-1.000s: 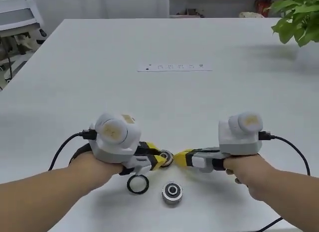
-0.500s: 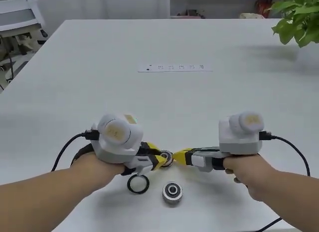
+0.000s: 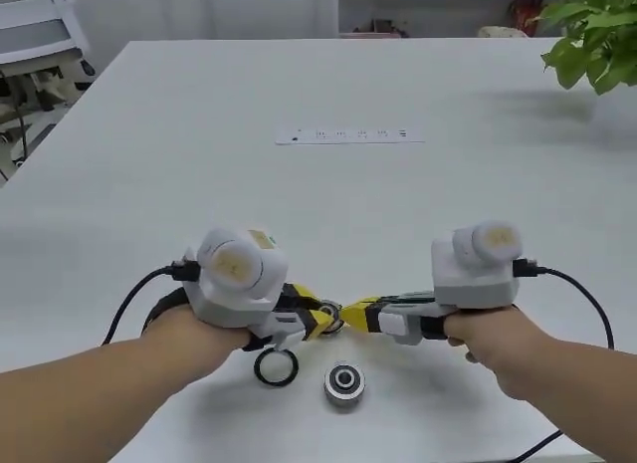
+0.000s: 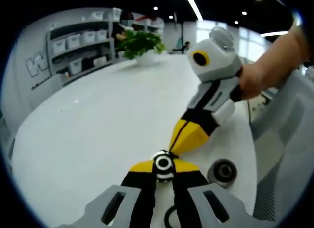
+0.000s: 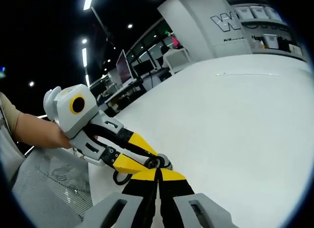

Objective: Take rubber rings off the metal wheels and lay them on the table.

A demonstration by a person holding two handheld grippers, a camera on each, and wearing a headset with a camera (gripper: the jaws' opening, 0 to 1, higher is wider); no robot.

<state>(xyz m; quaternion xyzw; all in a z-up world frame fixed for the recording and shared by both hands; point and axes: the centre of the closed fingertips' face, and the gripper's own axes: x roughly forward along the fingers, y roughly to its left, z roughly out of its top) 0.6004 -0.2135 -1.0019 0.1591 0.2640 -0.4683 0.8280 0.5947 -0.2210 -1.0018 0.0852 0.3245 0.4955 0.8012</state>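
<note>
Landmark: the wheel held just above the table, between both hands.

Left tongs: closed onto this wheel from its two sides, its flat face turned back along the tongs.

Right tongs: jaws drawn together to a narrow point, tips touching the wheel's far edge, opposite the left tongs. It cannot be told whether they have pinched the rubber on it.

A loose ring lies flat on the table just beside and nearer the person than the held wheel. A second wheel lies near it, apart from both tongs.

Judgement: the right tongs are placed to peel. The pull should run away from the left tongs.
</note>
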